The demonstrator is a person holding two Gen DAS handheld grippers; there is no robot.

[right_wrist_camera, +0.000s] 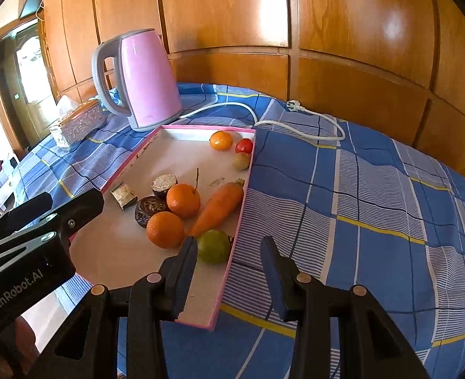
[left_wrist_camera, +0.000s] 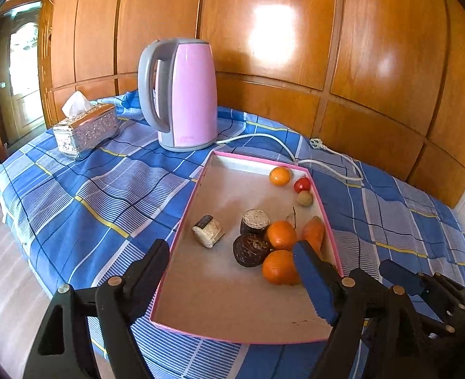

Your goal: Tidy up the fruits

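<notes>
A pink-rimmed tray point(left_wrist_camera: 182, 221) point(right_wrist_camera: 245, 202) on the blue plaid cloth holds two oranges point(left_wrist_camera: 280, 267) point(right_wrist_camera: 166, 229), a carrot point(left_wrist_camera: 314, 230) point(right_wrist_camera: 220, 208), a small orange point(left_wrist_camera: 280, 176) point(right_wrist_camera: 221, 140), a red tomato point(left_wrist_camera: 302, 184) point(right_wrist_camera: 244, 146), a pale round fruit point(left_wrist_camera: 305, 198) point(right_wrist_camera: 241, 160), dark cut pieces point(left_wrist_camera: 251, 249) point(right_wrist_camera: 147, 211) and a green fruit point(right_wrist_camera: 214, 246). My left gripper point(left_wrist_camera: 232, 265) is open over the tray's near end. My right gripper point(right_wrist_camera: 229, 252) is open at the tray's right rim, the green fruit just ahead of its left finger.
A pink kettle point(left_wrist_camera: 182, 94) point(right_wrist_camera: 147, 79) stands behind the tray with its white cord point(left_wrist_camera: 327, 161) point(right_wrist_camera: 295, 120) trailing right. A silver tissue box point(left_wrist_camera: 85, 129) point(right_wrist_camera: 77, 123) sits at the far left. Wooden panels back the table.
</notes>
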